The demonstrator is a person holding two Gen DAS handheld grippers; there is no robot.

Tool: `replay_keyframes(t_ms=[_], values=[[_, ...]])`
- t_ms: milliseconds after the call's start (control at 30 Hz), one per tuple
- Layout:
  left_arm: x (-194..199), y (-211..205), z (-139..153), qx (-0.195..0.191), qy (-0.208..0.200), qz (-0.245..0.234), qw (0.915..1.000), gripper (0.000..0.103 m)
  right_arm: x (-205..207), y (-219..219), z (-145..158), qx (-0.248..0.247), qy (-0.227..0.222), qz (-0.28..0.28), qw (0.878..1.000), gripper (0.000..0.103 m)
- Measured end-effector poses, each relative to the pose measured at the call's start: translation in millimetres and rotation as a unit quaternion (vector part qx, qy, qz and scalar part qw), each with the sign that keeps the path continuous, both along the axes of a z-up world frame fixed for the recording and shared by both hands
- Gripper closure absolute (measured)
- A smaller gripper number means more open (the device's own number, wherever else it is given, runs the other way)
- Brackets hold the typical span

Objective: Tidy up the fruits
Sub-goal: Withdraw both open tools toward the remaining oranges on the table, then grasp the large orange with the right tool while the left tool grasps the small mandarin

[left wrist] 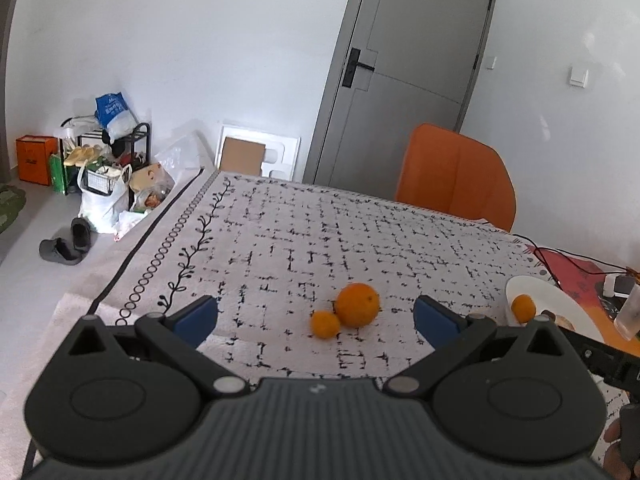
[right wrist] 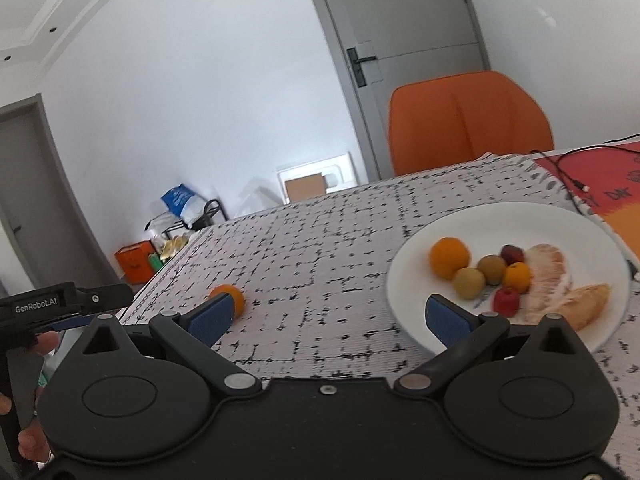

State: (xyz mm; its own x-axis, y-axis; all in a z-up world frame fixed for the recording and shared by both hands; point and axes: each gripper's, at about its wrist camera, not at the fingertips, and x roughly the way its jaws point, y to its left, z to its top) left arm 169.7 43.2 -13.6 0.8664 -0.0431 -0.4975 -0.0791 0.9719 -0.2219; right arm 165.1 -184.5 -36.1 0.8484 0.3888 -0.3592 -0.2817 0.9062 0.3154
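Observation:
A large orange (left wrist: 357,304) and a small mandarin (left wrist: 325,323) touch each other on the patterned tablecloth, just ahead of my open, empty left gripper (left wrist: 316,320). The orange also shows in the right wrist view (right wrist: 234,298), partly behind a finger. A white plate (right wrist: 472,224) holds an orange (right wrist: 449,257), several small fruits, and pomelo segments (right wrist: 549,280). The plate (left wrist: 560,300) sits at the right edge of the left wrist view. My right gripper (right wrist: 328,316) is open and empty, its right finger over the plate's near rim.
An orange chair (left wrist: 456,176) stands at the table's far side before a grey door (left wrist: 408,68). A red mat (right wrist: 596,184) with black cables lies far right. Bags and boxes (left wrist: 104,168) clutter the floor left of the table edge.

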Motion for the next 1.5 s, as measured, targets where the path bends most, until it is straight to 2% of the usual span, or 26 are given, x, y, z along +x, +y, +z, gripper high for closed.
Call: replay_keyframes(t_ms=[133,367,500,700,900,1033,1133,1200,1367,1433,1467,1500], values=[[3,6,-9,-0.004,0.016,0.002,0.9999,0.0,6,12,-1,-0.011,0.004,0.015,1.0,0.0],[11,11,-20,0.002,0.021,0.001,0.9998,0.003,19,28,-4,-0.027,0.022,0.046,0.998,0.0],[17,9,-24,0.005,0.021,-0.013,0.9997,0.013,25,32,-6,-0.033,0.025,0.057,0.998,0.001],[29,6,-32,0.0,0.031,-0.024,0.9992,0.031,34,39,-9,-0.039,0.034,0.076,0.996,0.011],[40,1,-38,-0.003,0.042,-0.036,0.9985,0.043,42,41,-11,-0.041,0.042,0.079,0.995,0.02],[48,-3,-42,-0.002,0.047,-0.042,0.998,0.05,49,43,-12,-0.042,0.047,0.083,0.995,0.023],[55,-5,-45,-0.001,0.052,-0.045,0.9976,0.06,53,44,-12,-0.043,0.051,0.084,0.994,0.023],[58,-6,-47,0.003,0.059,-0.044,0.9973,0.071,56,46,-13,-0.045,0.053,0.085,0.994,0.023],[65,-7,-52,-0.002,0.065,-0.05,0.9967,0.072,64,51,-14,-0.047,0.057,0.09,0.993,0.023],[67,-6,-53,-0.003,0.066,-0.05,0.9965,0.077,66,53,-15,-0.049,0.059,0.093,0.993,0.023],[68,-4,-54,-0.007,0.066,-0.053,0.9964,0.083,67,55,-15,-0.05,0.06,0.094,0.993,0.023],[68,-3,-54,-0.01,0.065,-0.054,0.9963,0.083,68,57,-15,-0.053,0.058,0.094,0.992,0.023]])
